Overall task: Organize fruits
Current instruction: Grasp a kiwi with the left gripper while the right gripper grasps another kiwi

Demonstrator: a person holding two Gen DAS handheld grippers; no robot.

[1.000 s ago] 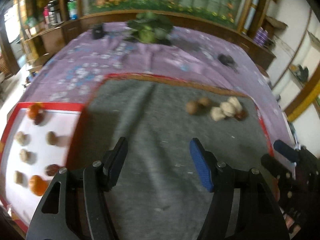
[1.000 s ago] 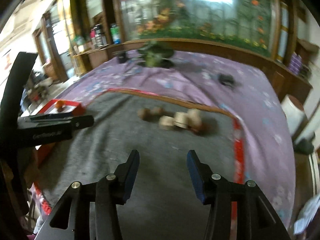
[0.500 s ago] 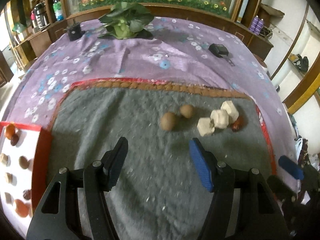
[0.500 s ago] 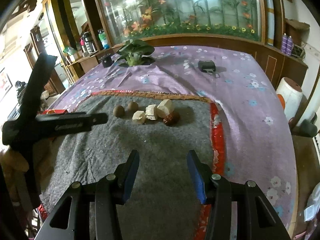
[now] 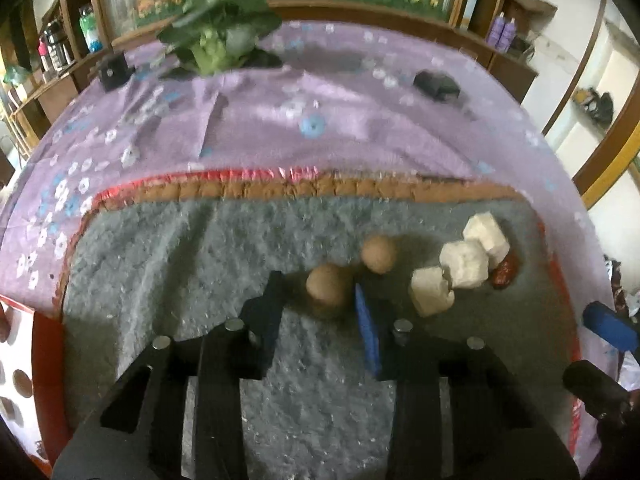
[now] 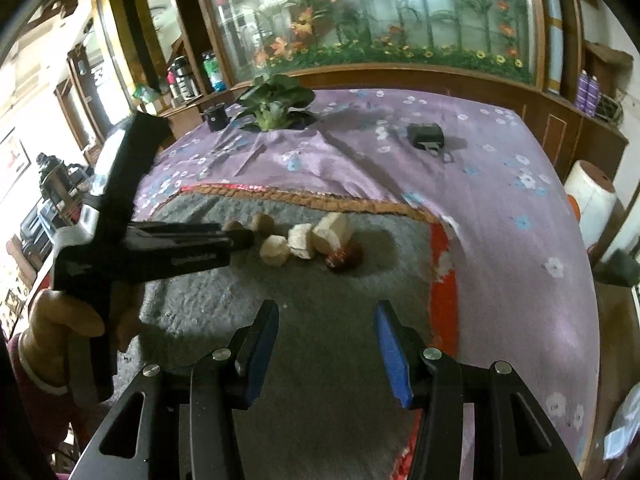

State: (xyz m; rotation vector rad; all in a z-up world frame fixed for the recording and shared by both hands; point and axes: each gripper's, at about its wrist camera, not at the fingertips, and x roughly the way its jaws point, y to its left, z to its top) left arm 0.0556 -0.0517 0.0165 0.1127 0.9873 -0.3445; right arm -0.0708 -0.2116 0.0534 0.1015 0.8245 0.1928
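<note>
On the grey mat (image 5: 168, 264) lie two round brown fruits, three pale chunks (image 5: 464, 264) and a red fruit (image 5: 505, 272) in a loose row. My left gripper (image 5: 318, 288) reaches down over the nearer brown fruit (image 5: 326, 284), which sits between its jaws. The jaws are closing, and a small gap still shows on the fruit's left side. The other brown fruit (image 5: 378, 254) lies just beyond it. My right gripper (image 6: 326, 316) hovers open over bare mat, nearer than the pile, with nothing between its fingers. In the right wrist view a gloved hand (image 6: 60, 320) holds the left gripper (image 6: 244, 236).
A red-rimmed white tray (image 5: 40, 336) with several sorted fruits is at the left edge. A purple flowered cloth (image 5: 320, 120) covers the table beyond the mat, with a leafy green plant (image 5: 216, 44), a small black box (image 5: 114, 72) and a black object (image 5: 436, 84) on it.
The left gripper has swung right and down from the tray side to the brown fruits, and its jaws have narrowed around the nearer one. The right gripper has edged toward the pile, still open.
</note>
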